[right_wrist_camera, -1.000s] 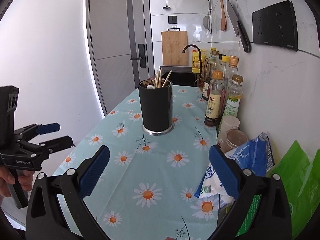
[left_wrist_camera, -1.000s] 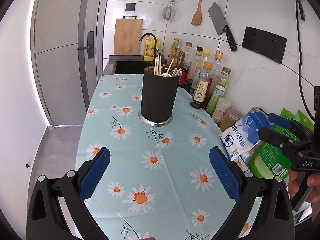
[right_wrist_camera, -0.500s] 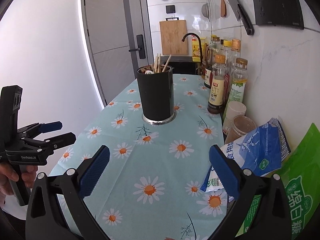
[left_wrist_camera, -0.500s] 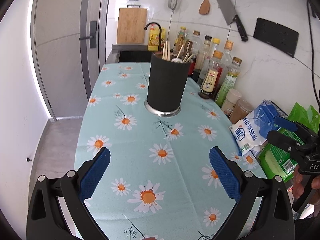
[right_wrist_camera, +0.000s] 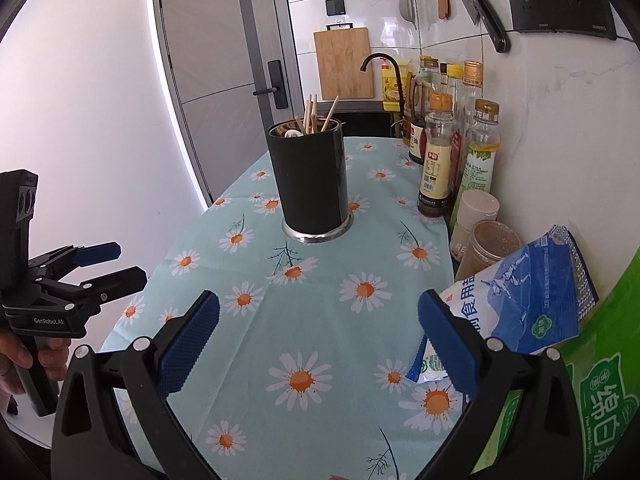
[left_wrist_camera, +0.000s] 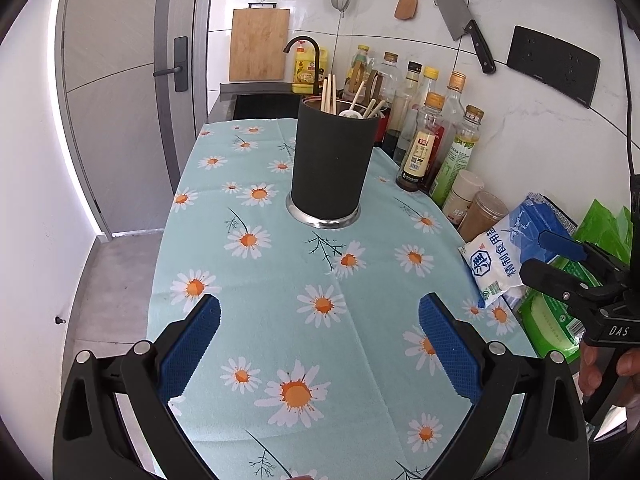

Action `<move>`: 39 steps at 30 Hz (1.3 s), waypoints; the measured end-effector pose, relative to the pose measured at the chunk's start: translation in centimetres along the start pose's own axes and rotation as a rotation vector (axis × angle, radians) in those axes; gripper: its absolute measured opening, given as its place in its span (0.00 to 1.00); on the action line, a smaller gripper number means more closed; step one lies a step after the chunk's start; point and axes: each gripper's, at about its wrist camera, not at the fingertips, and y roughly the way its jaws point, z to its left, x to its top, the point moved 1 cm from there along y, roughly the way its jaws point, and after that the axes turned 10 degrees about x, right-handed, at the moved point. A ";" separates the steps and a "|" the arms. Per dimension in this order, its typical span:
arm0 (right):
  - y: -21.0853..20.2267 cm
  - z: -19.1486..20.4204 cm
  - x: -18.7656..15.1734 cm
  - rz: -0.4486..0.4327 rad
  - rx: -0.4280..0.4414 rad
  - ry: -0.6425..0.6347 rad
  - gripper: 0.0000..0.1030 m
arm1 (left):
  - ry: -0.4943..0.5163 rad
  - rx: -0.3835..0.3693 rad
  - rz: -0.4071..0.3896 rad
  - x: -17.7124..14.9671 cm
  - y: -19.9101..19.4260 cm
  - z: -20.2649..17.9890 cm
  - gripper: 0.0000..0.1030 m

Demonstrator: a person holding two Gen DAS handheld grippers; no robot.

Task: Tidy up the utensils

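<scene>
A black utensil holder [left_wrist_camera: 332, 164] with a steel base stands on the daisy tablecloth [left_wrist_camera: 320, 304]; it also shows in the right wrist view [right_wrist_camera: 310, 182]. Wooden chopsticks [left_wrist_camera: 329, 94] and a white spoon [left_wrist_camera: 349, 112] stick out of it. My left gripper [left_wrist_camera: 319, 344] is open and empty, low over the near part of the table. My right gripper [right_wrist_camera: 319, 342] is open and empty too, toward the right side. Each gripper shows in the other's view: the right gripper [left_wrist_camera: 554, 254] at the right edge, the left gripper [right_wrist_camera: 114, 262] at the left edge.
Sauce and oil bottles [left_wrist_camera: 424, 148] line the right wall, with two small jars [left_wrist_camera: 476, 210], a blue-white salt bag [left_wrist_camera: 508, 256] and a green bag [left_wrist_camera: 560, 320]. A cleaver [left_wrist_camera: 464, 28], a spatula and a strainer hang on the wall. A sink with a tap [left_wrist_camera: 304, 46] lies beyond the table.
Both grippers moved closer to the holder and tilted slightly downward. Both stayed open and empty.
</scene>
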 end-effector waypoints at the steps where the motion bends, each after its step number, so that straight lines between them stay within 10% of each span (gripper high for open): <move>1: 0.0 0.0 0.1 0.001 0.001 0.002 0.95 | -0.002 -0.001 0.000 0.1 0.0 0.0 0.94; 39: 0.6 -0.2 0.2 0.042 -0.002 0.000 0.95 | -0.021 -0.007 0.032 0.0 0.3 -0.3 0.94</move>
